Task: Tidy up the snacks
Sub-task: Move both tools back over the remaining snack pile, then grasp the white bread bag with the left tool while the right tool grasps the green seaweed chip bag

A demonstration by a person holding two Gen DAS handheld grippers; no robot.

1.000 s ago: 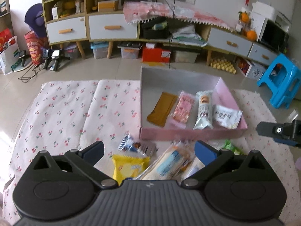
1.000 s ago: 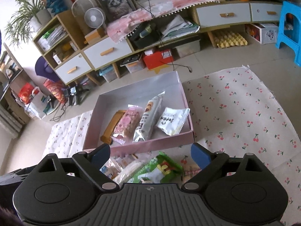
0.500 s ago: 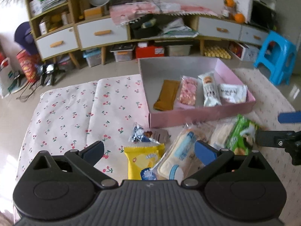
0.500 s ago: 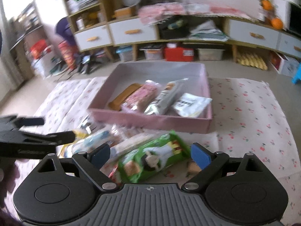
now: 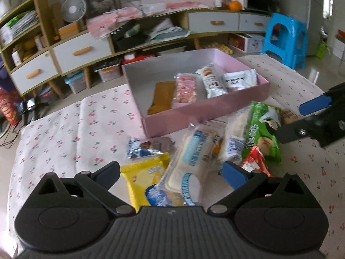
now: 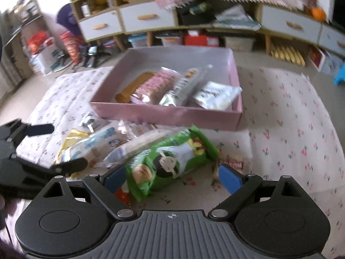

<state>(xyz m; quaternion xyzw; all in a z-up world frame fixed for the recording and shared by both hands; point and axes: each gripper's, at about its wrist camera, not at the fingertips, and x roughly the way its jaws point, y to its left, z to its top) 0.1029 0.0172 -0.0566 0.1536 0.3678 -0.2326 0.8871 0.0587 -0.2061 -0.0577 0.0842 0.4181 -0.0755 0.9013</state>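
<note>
Snacks lie in a heap on a cloth with little cherries point(image 5: 64, 133) spread over the floor, just in front of a pink box point(image 5: 207, 116).

The left gripper point(image 5: 170, 172) hangs low over the near end of the heap. Its jaws are wide open and hold nothing. Between its blue fingertips point(image 5: 234, 173) sit a yellow packet point(image 5: 142, 179) and a long see-through packet with blue print point(image 5: 194, 151). That long one points away from the gripper and up toward the box, leaning a bit to the right. A small silver and blue packet point(image 5: 140, 149) lies just past the yellow one.

The right gripper point(image 6: 172, 178) is low too, with jaws wide open and empty. A green packet point(image 6: 170, 161) lies between them (it has a cartoon face on it). Its long side runs slantwise, near end by the gripper's left fingertip, far end pointing up and right toward the box's front wall. Next to it on the left is a pale long packet point(image 6: 138, 144), lying the same slanted way. A red packet point(image 6: 123, 194) peeks out under the green one's near end.

Inside the box four snacks lie side by side near the front wall: a brown flat one point(image 5: 161, 97), a pink one point(image 5: 186, 88), a silver tube-shaped one point(image 5: 212, 82) and a white pouch point(image 5: 240, 79). All four point their long way from the front of the box to the back. The back part of the box is bare.

Each gripper can be seen at the edge of the other's view.
</note>
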